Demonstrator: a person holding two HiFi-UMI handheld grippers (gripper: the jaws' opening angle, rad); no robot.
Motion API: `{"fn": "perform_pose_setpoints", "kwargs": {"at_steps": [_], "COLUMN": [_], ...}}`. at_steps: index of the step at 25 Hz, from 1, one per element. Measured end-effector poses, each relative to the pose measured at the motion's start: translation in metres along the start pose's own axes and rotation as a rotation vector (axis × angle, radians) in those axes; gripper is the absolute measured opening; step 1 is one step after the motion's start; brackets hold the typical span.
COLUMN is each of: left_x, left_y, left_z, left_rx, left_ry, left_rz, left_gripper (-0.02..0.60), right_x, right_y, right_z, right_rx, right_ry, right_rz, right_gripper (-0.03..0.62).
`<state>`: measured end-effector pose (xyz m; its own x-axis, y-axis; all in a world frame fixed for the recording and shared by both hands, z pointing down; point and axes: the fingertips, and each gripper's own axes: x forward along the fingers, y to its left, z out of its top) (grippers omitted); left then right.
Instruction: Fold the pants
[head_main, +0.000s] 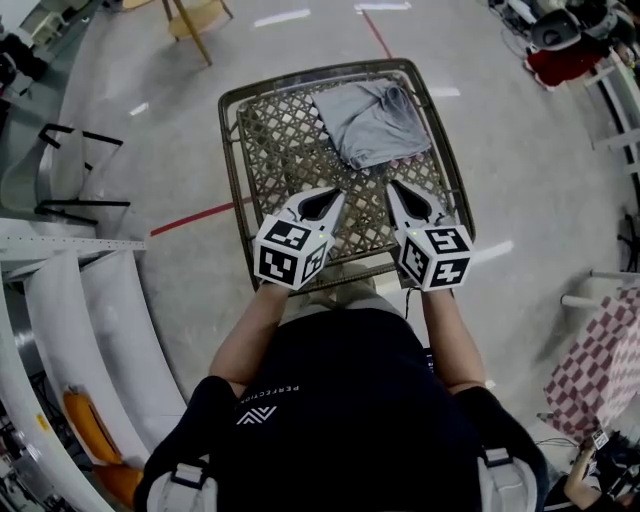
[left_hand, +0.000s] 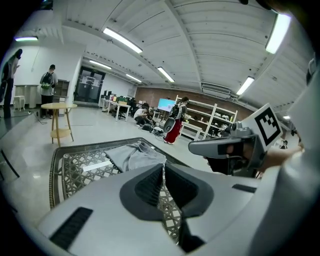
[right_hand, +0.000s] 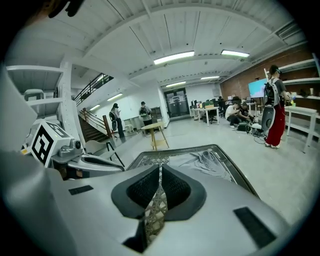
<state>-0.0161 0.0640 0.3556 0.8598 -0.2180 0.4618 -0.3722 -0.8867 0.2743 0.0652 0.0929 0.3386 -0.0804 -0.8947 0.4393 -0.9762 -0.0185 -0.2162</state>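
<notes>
The pants (head_main: 372, 122) lie on the far right part of the lattice-topped table (head_main: 232, 170). They're grey and bunched in a compact heap; whether they're neatly folded or just gathered is hard to tell from up here. Nothing is touching them.

Your left gripper (head_main: 336, 192) hovers over the table's near half with its tips aimed at the pants. Its jaws are pressed together with nothing between them, only lattice showing through the slit. Your right gripper (head_main: 392, 184) is just beside it, aimed the same way, and it's closed and empty too. Both stop short of the cloth's near edge.

Past the table there's pale floor (head_main: 150, 150) with a red line (head_main: 195, 217) across it, and a wooden stool (head_main: 196, 18) beyond the far left corner.
</notes>
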Motion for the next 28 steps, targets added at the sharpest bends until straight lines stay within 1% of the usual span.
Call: {"fn": "perform_pose_setpoints", "kwargs": {"at_steps": [2, 4, 10, 13, 15, 17, 22, 24, 28], "left_x": [-0.003, -0.003, -0.016, -0.007, -0.004, -0.011, -0.031, -0.024, -0.005], "left_y": [-0.01, -0.016, -0.016, -0.024, -0.02, -0.011, -0.019, -0.013, 0.008], "left_z": [0.004, 0.0, -0.018, -0.02, -0.028, -0.035, -0.014, -0.023, -0.056], "left_rx": [0.006, 0.011, 0.033, 0.039, 0.046, 0.05, 0.047, 0.05, 0.058], "left_ry": [0.003, 0.008, 0.015, 0.029, 0.034, 0.032, 0.016, 0.021, 0.037], "left_rz": [0.0, -0.003, -0.008, -0.01, -0.012, -0.012, -0.019, -0.016, -0.013], "left_gripper": [0.021, 0.021, 0.021, 0.021, 0.021, 0.021, 0.021, 0.021, 0.021], "right_x": [-0.011, -0.016, -0.014, -0.018, -0.013, -0.009, -0.025, -0.016, 0.012], "right_y": [-0.001, 0.002, 0.036, 0.028, 0.026, 0.035, 0.051, 0.049, 0.041], "right_z": [0.0, -0.006, -0.015, -0.019, -0.029, -0.035, -0.015, -0.025, -0.055], "right_rx": [-0.001, -0.019, -0.049, -0.042, -0.032, -0.03, -0.05, -0.045, -0.04], "right_ry": [0.007, 0.007, -0.006, -0.003, -0.005, -0.008, -0.004, -0.006, -0.009], "right_rz": [-0.009, -0.018, 0.002, 0.007, 0.003, -0.002, -0.013, -0.009, -0.007], "right_gripper": [0.043, 0.041, 0.041, 0.041, 0.041, 0.041, 0.041, 0.041, 0.041]}}
